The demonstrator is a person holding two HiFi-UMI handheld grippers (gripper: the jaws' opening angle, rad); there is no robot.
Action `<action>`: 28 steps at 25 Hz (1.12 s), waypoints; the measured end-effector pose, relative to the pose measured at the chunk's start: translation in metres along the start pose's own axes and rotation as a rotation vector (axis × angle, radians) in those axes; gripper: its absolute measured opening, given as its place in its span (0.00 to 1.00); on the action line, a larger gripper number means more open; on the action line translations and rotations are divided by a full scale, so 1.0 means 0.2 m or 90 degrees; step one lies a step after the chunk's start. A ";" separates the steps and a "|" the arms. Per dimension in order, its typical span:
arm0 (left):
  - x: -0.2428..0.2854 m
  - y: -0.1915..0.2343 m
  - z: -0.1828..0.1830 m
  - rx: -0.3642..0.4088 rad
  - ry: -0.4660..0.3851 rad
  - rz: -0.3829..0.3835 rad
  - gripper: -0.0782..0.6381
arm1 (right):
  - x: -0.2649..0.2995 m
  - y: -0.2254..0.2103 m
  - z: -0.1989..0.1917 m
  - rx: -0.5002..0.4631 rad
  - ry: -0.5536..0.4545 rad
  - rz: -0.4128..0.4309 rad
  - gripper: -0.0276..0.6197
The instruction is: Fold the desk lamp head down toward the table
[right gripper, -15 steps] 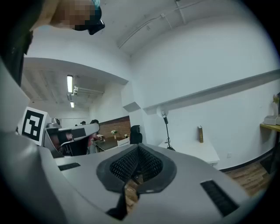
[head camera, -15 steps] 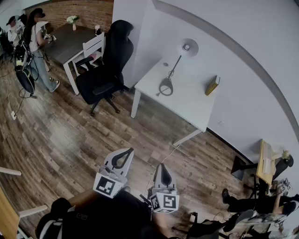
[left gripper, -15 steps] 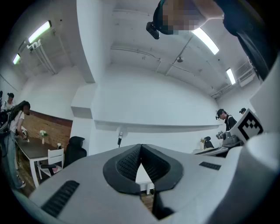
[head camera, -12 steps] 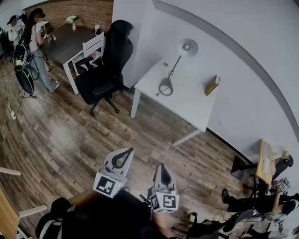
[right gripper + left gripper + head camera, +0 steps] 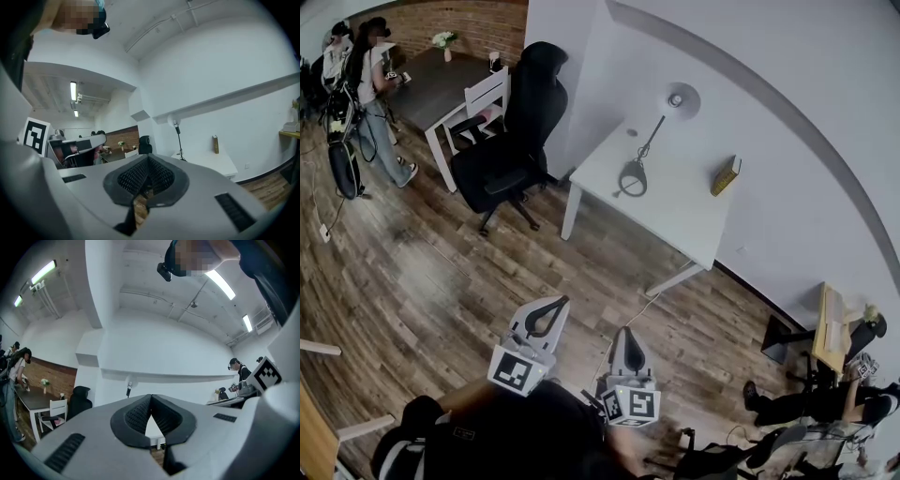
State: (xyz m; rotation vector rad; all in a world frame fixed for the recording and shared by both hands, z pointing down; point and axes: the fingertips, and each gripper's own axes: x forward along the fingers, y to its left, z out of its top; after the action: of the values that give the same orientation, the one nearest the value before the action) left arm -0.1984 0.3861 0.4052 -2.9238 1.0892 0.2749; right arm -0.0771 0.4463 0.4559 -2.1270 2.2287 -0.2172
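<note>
Not started: lamp (image 5: 649,141) stands unfolded on tabletop (image 5: 680,206), well apart at 12 o'clock. Closed and empty: left hand-held gripper (image 5: 546,317), right hand-held gripper (image 5: 626,353).

No words or numbers can be read anywhere in the room. The left cube (image 5: 515,370) and right cube (image 5: 630,405), nearest, carry only black-and-white square patterns, no letters. The book (image 5: 727,174) on the far counter (image 5: 675,202) is too small to read.
</note>
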 end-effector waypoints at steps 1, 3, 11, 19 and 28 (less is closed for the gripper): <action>0.00 0.01 0.00 -0.001 0.001 0.000 0.14 | 0.01 0.00 0.00 0.003 -0.002 -0.002 0.06; 0.00 0.04 -0.01 0.000 0.002 -0.001 0.14 | 0.03 0.02 0.01 0.005 -0.003 -0.004 0.06; 0.07 0.20 -0.04 -0.010 0.009 -0.007 0.14 | 0.20 0.07 0.00 -0.011 0.009 -0.012 0.06; 0.13 0.36 -0.11 -0.031 0.017 -0.031 0.14 | 0.36 0.12 -0.01 -0.027 0.011 -0.033 0.06; 0.42 0.41 -0.19 -0.022 0.023 -0.030 0.14 | 0.65 -0.07 -0.02 -0.011 0.012 -0.019 0.06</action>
State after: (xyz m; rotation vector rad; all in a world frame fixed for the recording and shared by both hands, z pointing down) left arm -0.1833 0.2680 0.4325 -2.9914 1.0275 0.2430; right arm -0.0706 0.3163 0.4695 -2.1769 2.2174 -0.2214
